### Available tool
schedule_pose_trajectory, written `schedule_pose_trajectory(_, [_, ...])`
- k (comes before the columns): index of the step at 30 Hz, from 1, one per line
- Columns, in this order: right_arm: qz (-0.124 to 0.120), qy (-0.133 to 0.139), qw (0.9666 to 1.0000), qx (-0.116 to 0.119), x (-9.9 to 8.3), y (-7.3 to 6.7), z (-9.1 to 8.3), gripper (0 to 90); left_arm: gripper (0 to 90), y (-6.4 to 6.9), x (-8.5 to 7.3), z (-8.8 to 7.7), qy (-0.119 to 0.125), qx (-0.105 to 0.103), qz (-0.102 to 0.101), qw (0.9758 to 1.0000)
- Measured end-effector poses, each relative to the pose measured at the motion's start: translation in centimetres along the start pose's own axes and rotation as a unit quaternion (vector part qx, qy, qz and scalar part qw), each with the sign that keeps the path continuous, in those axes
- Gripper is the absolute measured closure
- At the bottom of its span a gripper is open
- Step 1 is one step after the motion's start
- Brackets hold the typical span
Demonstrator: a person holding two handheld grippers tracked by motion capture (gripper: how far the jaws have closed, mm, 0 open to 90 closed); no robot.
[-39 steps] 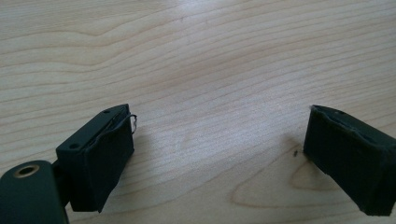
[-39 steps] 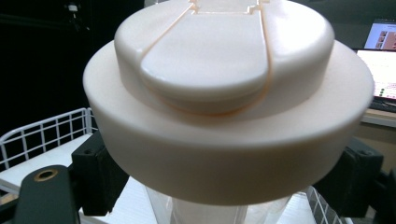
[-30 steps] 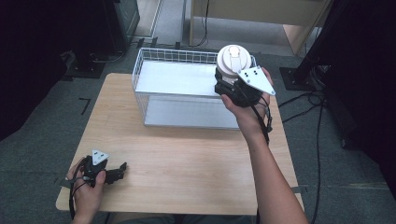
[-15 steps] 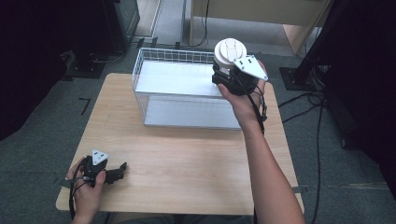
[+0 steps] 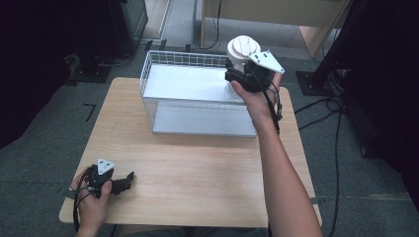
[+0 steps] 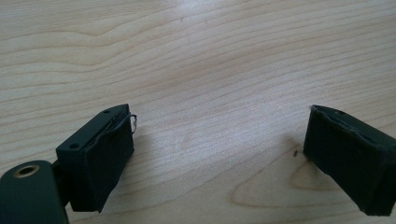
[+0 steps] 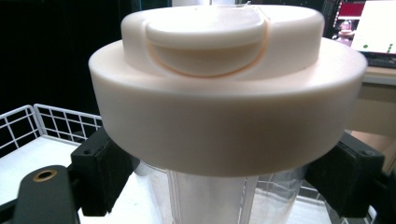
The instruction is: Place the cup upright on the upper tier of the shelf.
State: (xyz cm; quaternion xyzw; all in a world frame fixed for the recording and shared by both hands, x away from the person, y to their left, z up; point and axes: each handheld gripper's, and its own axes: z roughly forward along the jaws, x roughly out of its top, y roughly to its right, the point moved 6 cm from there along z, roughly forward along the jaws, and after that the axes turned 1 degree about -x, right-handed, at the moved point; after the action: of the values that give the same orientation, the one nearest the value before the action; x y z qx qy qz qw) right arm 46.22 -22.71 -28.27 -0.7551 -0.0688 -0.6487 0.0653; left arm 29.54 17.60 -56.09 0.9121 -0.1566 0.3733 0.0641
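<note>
Right tongs [image 5: 236,79] clamp the clear jar [image 7: 219,196] under its cream lid [image 7: 224,93] over the wire basket [image 5: 148,74] – lowering comes next, probably (left tongs [image 6: 219,158] gape wide, empty, on the desk [image 5: 197,168]).

One lidded jar [image 5: 243,53], one wire basket [image 5: 168,61], one table [image 5: 197,163], two tongs.

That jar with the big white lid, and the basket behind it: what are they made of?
The jar looks like clear plastic: you see through its ribbed wall. Its lid seems to be matte cream plastic, smooth and moulded, with a flip cap. The basket looks like white-coated metal wire, a thin grid of bars. The right gripper holds the jar under the lid.
</note>
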Motion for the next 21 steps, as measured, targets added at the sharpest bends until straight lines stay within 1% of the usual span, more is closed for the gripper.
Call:
schedule_pose_trajectory(1, [0.007, -0.005, 1.0000, 0.002, 0.0, 0.3, 0.2, 15.6, 8.8, 0.0, 0.0, 0.0, 0.000, 0.000, 0.000, 1.0000])
schedule_pose_trajectory(2, [0.007, -0.005, 1.0000, 0.002, 0.0, 0.3, 0.2, 15.6, 8.8, 0.0, 0.0, 0.0, 0.000, 0.000, 0.000, 1.0000])
schedule_pose_trajectory(3, [0.017, -0.008, 0.9998, 0.004, 0.1, 0.5, 0.4, 15.6, 8.8, 0.0, 0.0, 0.0, 0.000, 0.000, 0.000, 1.0000])
schedule_pose_trajectory(6, [0.024, -0.014, 0.9995, 0.014, 0.1, 0.8, 0.6, 15.4, 8.8, 0.0, 0.0, 0.0, 0.000, 0.000, 0.000, 1.0000])
schedule_pose_trajectory(10, [0.031, -0.020, 0.9989, 0.028, 0.2, 0.8, 0.6, 13.7, 8.8, 0.0, 0.0, 0.0, 0.000, 0.000, 0.000, 1.0000])
schedule_pose_trajectory(12, [0.028, -0.023, 0.9988, 0.032, 0.3, 0.7, 0.6, 9.1, 8.8, 0.0, 0.0, 0.0, 0.000, 0.000, 0.000, 1.0000])
schedule_pose_trajectory(13, [0.030, -0.025, 0.9984, 0.041, 0.5, 0.5, 0.5, 3.8, 8.8, 0.0, 0.0, 0.0, 0.000, 0.000, 0.000, 1.0000])
schedule_pose_trajectory(14, [0.030, -0.024, 0.9983, 0.043, 0.5, 0.5, 0.5, 1.8, 8.8, 0.0, 0.0, 0.0, 0.000, 0.000, 0.000, 1.0000])
schedule_pose_trajectory(15, [0.030, -0.023, 0.9983, 0.044, 0.7, 0.4, 0.4, 0.0, 8.8, 0.0, 0.0, 0.0, 0.000, 0.000, 0.000, 1.0000])
schedule_pose_trajectory(18, [0.031, -0.025, 0.9986, 0.035, 1.1, 0.2, 0.2, 0.0, 8.7, 0.0, 0.0, 0.0, 0.000, 0.000, 0.000, 1.0000])
schedule_pose_trajectory(21, [0.023, -0.025, 0.9990, 0.029, 1.1, 0.3, 0.1, 0.0, 8.8, 0.0, 0.0, 0.0, 0.000, 0.000, 0.000, 1.0000])
